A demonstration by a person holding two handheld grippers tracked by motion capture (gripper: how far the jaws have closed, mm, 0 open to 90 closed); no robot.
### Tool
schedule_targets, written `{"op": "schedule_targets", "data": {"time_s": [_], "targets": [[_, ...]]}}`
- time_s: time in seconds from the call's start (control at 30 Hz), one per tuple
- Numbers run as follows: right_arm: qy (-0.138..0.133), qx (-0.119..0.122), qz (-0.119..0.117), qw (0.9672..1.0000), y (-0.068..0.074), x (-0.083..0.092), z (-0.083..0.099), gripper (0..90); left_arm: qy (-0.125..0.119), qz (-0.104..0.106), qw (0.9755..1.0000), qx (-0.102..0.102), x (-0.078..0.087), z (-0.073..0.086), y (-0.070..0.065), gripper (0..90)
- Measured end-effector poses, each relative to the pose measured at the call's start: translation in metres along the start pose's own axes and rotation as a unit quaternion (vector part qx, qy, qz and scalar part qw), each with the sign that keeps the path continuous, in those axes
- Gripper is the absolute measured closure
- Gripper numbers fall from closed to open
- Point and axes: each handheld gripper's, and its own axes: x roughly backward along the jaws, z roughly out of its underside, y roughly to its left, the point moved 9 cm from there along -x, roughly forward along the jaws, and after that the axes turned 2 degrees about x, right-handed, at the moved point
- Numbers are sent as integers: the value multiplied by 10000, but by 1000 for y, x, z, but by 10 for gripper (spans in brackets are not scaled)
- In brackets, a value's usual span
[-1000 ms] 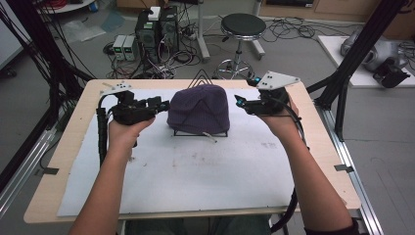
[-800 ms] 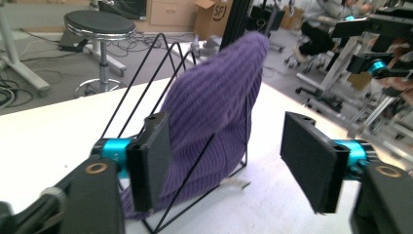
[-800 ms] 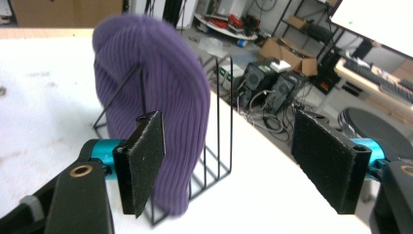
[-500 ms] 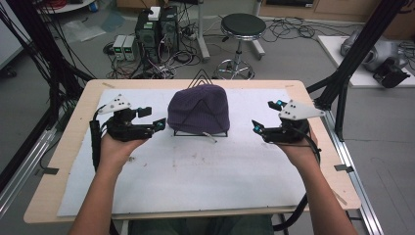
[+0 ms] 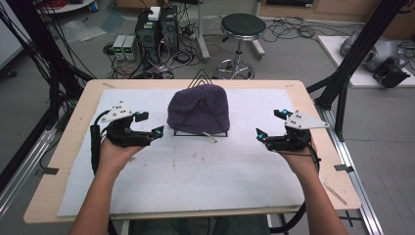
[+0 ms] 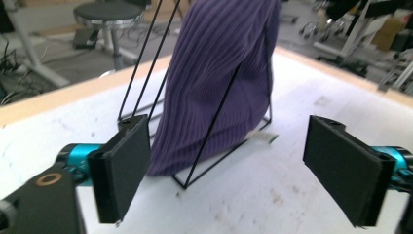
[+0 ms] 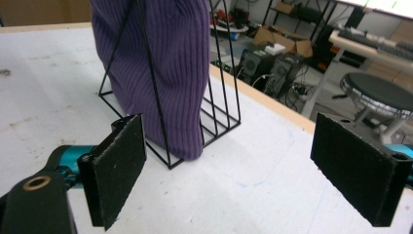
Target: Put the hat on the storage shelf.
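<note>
Two hands hold grippers low over a white-covered table, left gripper and right gripper both gaping wide, jaws having just been opening, nothing between them. Between the grippers, farther back, a purple hat drapes a black wire rack

One purple hat, one wire rack, two tools — left, right — one stool
</note>
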Motion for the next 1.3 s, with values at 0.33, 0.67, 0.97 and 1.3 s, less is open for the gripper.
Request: {"op": "schedule_targets", "data": {"time_s": [0.33, 0.67, 0.97, 1.3], "targets": [[11, -117, 10, 9999, -2, -6, 5, 124, -10, -42, 9999, 120, 5, 7, 10, 173], [56, -225, -13, 9997, 1, -11, 2, 124, -83, -79, 9998, 190, 12, 8, 14, 174], [93, -196, 20, 9998, 1, -9, 2, 124, -36, -43, 9998, 179, 12, 10, 13, 174], [117, -198, -8, 9997, 6, -9, 1, 124, -35, -47, 9997, 229, 12, 15, 15, 174]]}}
